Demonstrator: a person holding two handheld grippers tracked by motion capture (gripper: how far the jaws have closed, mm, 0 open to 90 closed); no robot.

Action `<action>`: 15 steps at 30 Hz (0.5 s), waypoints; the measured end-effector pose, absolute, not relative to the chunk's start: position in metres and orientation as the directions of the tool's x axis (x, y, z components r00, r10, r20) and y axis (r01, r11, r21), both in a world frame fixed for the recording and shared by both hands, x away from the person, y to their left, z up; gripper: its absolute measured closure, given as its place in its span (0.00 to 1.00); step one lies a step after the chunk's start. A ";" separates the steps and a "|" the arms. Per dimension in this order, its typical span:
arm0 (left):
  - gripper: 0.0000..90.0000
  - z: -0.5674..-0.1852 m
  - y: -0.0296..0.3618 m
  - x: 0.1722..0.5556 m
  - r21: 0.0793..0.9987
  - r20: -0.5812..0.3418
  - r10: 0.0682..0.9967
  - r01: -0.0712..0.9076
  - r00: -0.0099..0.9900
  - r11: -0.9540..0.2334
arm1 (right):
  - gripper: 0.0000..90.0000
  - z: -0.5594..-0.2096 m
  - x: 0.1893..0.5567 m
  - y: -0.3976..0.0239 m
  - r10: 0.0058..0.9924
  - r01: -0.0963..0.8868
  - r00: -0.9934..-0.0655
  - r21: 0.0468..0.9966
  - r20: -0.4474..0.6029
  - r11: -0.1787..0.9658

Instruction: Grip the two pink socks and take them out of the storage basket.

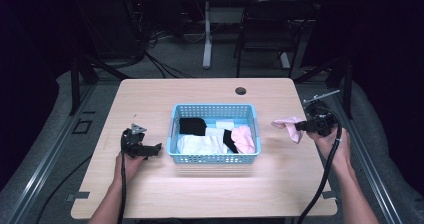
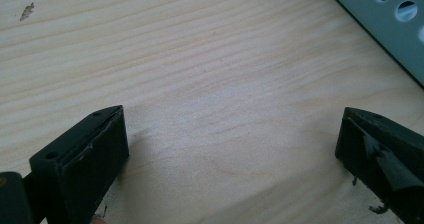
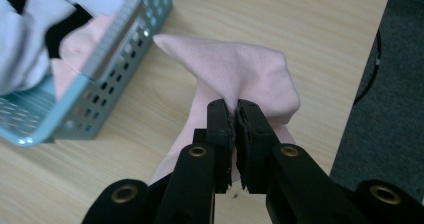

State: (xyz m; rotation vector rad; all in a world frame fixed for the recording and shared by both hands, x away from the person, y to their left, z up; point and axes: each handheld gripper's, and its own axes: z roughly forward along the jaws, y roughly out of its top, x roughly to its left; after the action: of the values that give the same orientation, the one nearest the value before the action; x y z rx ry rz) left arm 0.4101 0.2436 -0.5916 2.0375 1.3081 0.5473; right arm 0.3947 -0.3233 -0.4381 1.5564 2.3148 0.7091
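Right of the blue basket (image 1: 214, 156), above the tabletop (image 1: 210, 189), the right gripper (image 1: 299, 126) has its jaws pinched tight on a pink sock (image 1: 290, 126). In the right gripper view the pink sock (image 3: 235, 74) bunches up around the clamped right gripper (image 3: 235, 115), one end pointing toward the blue basket (image 3: 80, 119) and the rest drooping below the jaws toward the wood.

It looks like a light, limp piece of knit fabric. It should fold and sag wherever it is not supported, and it will not slip easily from rubbery pads, though a thin pinch of cloth could pull free if tugged. It is not fragile. The present hold sits on a gathered fold near the middle, which seems sound; a hold nearer one end would let it hang straighter for laying flat or pairing.

Across the table the left gripper (image 1: 159, 147) rests low on the wood, left of the basket, jaws spread wide with nothing between them; the left gripper view shows bare wood grain between the left gripper (image 2: 232, 154) jaws and a corner of the basket (image 2: 395, 24) wall.

Inside the basket lie more socks (image 1: 210, 136), black, white and pink, tangled so that I cannot count them or tell pairs. The lower end of the held sock is hidden behind the gripper body, so whether it touches the table is unclear.
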 end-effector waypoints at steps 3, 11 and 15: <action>0.01 -0.591 0.243 0.410 0.710 0.003 0.911 0.640 0.413 -0.293 | 0.94 -0.451 0.396 -0.330 0.926 0.810 -0.374 0.506 0.059 0.295; 0.01 -0.591 0.243 0.410 0.710 0.003 0.911 0.641 0.413 -0.293 | 0.94 -0.494 0.401 -0.339 0.937 0.866 -0.344 0.408 0.065 0.289; 0.01 -0.592 0.243 0.410 0.712 -0.001 0.912 0.641 0.411 -0.288 | 0.94 -0.515 0.403 -0.336 0.934 0.888 -0.349 0.345 0.071 0.305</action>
State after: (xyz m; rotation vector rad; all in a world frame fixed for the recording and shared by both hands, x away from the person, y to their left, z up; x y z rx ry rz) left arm 0.4096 0.2432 -0.5917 2.0323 1.3141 0.5479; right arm 0.4035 -0.3362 -0.5150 1.7019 2.4193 0.4935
